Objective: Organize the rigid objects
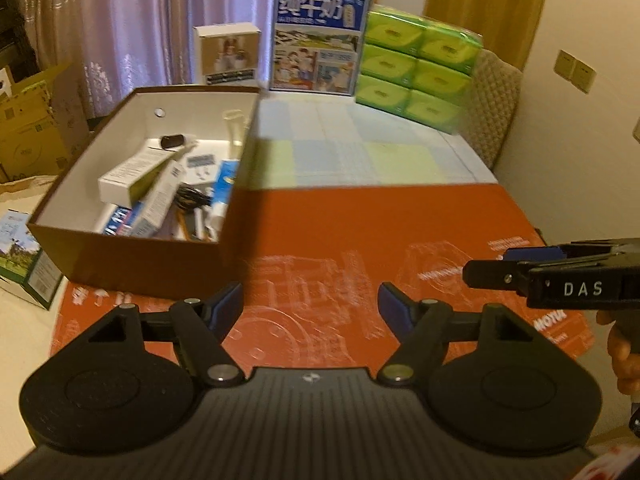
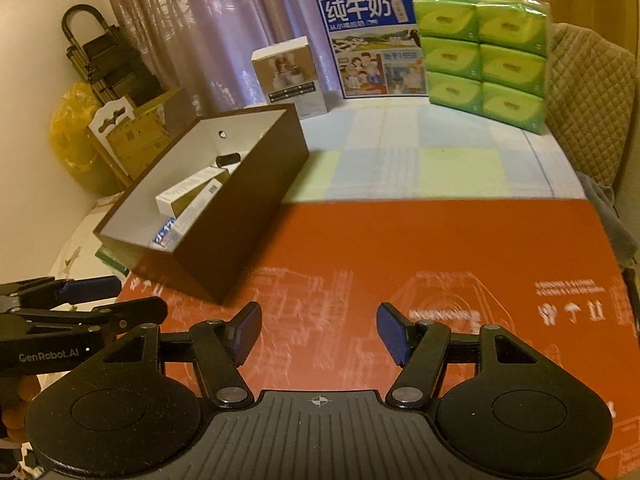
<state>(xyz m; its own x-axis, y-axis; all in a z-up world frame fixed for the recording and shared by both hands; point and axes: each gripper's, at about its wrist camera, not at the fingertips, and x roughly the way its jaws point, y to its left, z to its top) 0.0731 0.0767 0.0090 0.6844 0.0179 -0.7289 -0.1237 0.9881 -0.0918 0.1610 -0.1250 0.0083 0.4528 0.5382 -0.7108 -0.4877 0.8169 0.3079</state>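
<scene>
Brown open box sitting at the left of an orange printed mat, holding small goods.
White cartons, a black cable and a small dark cylinder are lying jumbled inside. Left gripper and right gripper are hovering over the mat, both spread apart and empty; their sides are reading "GenRobot.AI" and "DAS".

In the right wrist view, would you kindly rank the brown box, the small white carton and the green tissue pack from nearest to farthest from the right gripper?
From the right gripper, open and empty:
1. Brown box, ahead to the left, partly on the red mat.
2. Small white carton, standing behind the box's far end.
3. Green tissue pack, at the table's far right; only slightly beyond the carton.
</scene>
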